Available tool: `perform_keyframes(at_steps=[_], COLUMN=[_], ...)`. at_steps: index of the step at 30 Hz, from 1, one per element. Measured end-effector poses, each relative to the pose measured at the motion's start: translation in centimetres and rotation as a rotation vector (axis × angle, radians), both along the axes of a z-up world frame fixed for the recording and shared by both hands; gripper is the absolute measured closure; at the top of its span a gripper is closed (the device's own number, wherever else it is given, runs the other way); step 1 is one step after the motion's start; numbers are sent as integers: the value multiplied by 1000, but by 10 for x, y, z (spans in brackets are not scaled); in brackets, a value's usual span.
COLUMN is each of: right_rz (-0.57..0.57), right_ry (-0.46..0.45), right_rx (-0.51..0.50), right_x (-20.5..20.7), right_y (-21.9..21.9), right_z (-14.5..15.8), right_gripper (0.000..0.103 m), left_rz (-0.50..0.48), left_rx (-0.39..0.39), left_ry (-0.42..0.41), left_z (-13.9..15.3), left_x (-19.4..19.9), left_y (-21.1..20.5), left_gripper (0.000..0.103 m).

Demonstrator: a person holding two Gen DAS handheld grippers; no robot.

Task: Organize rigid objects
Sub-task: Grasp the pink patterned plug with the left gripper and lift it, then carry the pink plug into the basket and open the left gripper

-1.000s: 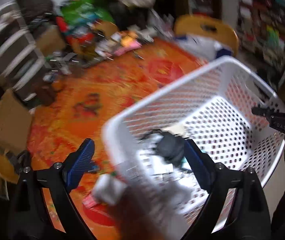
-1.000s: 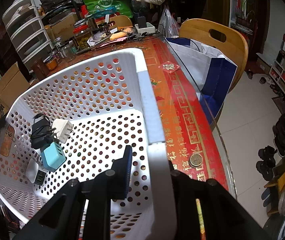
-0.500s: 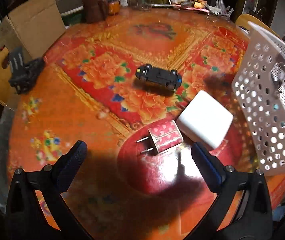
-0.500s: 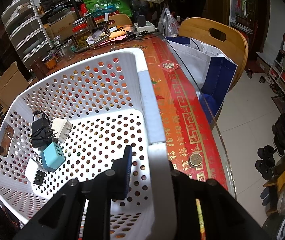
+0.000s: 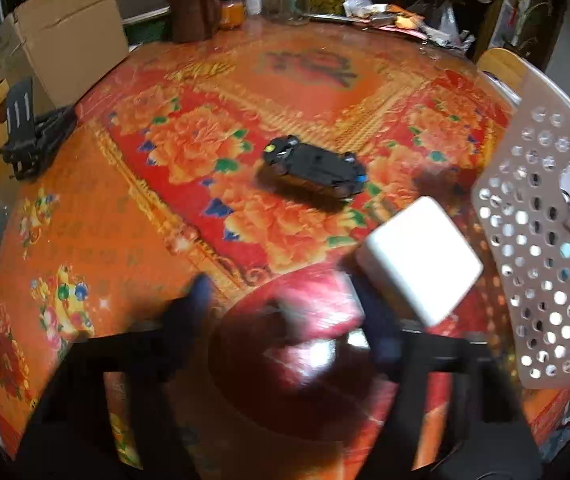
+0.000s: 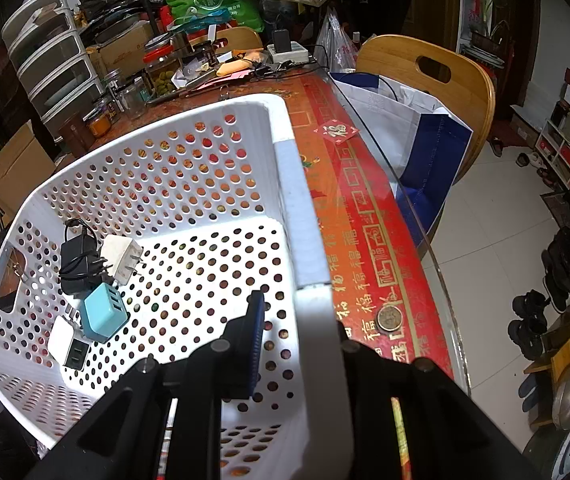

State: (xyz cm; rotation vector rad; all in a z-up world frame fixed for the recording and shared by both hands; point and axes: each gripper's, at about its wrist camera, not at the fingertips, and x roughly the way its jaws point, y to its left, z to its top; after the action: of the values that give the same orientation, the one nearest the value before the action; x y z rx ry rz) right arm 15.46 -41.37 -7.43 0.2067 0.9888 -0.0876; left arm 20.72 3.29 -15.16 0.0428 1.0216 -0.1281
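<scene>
Only right view shows teal charger (image 6: 103, 317).

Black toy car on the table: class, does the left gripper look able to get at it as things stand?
Probably yes: the black toy car lies in the open beyond the left gripper, whose jaws have just been closing; only the white block sits nearby, off to the side.

Round table (image 5: 325, 92) with a red and orange flower cloth, wooden chair (image 6: 429, 68) at 1 o'clock, white tiled floor (image 6: 497, 216) at 3 o'clock, plastic drawers (image 6: 53, 64) at 10 o'clock, cardboard box (image 5: 65, 36).
</scene>
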Motion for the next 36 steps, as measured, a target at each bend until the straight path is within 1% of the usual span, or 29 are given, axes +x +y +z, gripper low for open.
perform_keyframes(at_steps=[2, 4, 6, 9, 13, 22, 30, 33, 36], right_rz=[1, 0, 3, 8, 11, 14, 18, 18, 20], right_ry=[-1, -3, -6, -7, -10, -9, -11, -11, -10], right_rx=[0, 1, 2, 1, 0, -3, -5, -5, -6], right_x=[0, 0, -1, -1, -1, -1, -2, -2, -2], right_y=[0, 0, 0, 1, 1, 1, 2, 2, 2], right_z=[0, 0, 0, 0, 1, 1, 1, 1, 1], right_gripper=[84, 84, 84, 84, 84, 84, 83, 84, 84], left_rz=[18, 37, 65, 101, 118, 71, -14, -47, -95], left_rx=[38, 37, 45, 108, 149, 157, 182, 197, 216], left_ry=[-21, -59, -108, -176, -216, -279, -357, -370, -359], left_z=[4, 11, 25, 44, 62, 102, 142, 152, 158], left_x=[-4, -10, -19, -27, -31, -33, -46, -50, -51], left_y=[-3, -2, -2, -4, -10, -45, -93, -111, -134], left_gripper=[58, 58, 58, 58, 58, 58, 58, 58, 58])
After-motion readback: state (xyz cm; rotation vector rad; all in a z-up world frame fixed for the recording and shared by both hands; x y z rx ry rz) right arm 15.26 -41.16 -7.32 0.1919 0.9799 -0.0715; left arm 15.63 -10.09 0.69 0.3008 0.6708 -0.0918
